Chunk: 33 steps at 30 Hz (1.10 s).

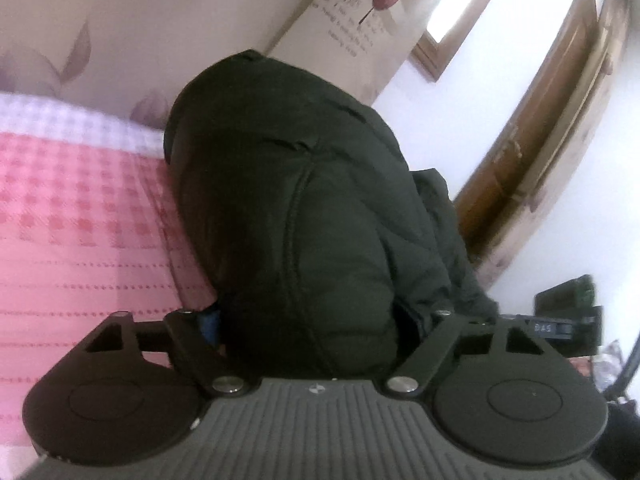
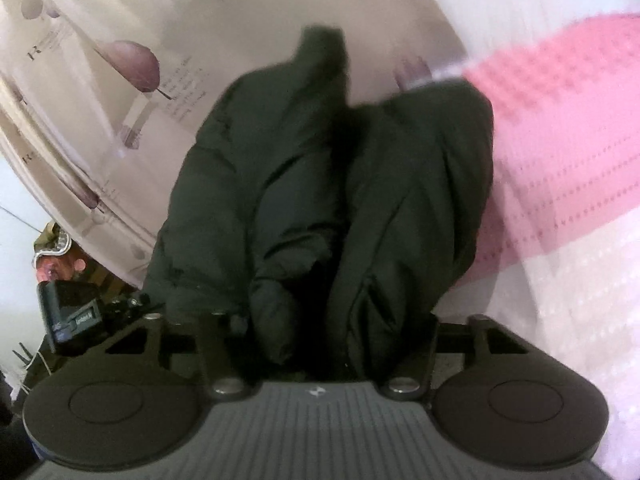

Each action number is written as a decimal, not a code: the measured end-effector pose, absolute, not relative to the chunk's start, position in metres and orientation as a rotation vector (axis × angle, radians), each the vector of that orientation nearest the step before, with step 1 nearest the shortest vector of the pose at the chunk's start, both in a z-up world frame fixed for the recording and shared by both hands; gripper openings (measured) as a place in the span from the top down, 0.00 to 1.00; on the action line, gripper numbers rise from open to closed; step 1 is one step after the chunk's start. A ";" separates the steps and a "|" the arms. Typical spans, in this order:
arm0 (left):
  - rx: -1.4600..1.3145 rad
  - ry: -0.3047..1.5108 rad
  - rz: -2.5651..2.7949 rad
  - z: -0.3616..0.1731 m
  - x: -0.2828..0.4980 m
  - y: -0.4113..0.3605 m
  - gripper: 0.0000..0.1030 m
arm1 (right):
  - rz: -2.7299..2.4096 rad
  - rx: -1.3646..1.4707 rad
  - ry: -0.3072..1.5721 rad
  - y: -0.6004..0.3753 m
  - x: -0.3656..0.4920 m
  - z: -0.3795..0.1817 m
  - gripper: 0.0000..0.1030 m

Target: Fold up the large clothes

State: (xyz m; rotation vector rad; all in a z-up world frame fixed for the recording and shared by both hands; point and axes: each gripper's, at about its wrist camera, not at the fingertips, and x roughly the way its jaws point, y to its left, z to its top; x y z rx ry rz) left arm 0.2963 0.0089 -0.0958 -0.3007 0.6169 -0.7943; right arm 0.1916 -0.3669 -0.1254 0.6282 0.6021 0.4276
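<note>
Fingertips of both tools (image 1: 316,320) (image 2: 320,320) buried in dark jacket (image 1: 288,200), grip unreadable.

Both grippers' fingertips hidden in the dark jacket (image 1: 288,200) — wall print (image 1: 352,24) blurred.

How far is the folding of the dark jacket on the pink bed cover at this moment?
Done: nothing looks folded; the dark jacket is a bunched, puffy heap on the pink bed cover. In hand: jacket fabric fills both the left gripper and the right gripper; whether they grip it is unclear. Left: spreading it flat and making every fold.
</note>
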 end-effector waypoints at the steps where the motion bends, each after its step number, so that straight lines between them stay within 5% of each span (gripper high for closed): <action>1: -0.296 0.611 -0.784 -0.094 0.293 0.010 0.26 | 0.426 0.617 0.595 -0.364 0.190 -0.122 0.54; 22: -0.261 0.497 -0.584 -0.032 0.186 0.118 0.30 | 0.603 0.567 0.541 -0.255 0.147 -0.063 0.61; 33: -0.174 0.502 -0.495 -0.032 0.138 0.152 0.30 | 0.654 0.591 0.601 -0.205 0.121 -0.080 0.61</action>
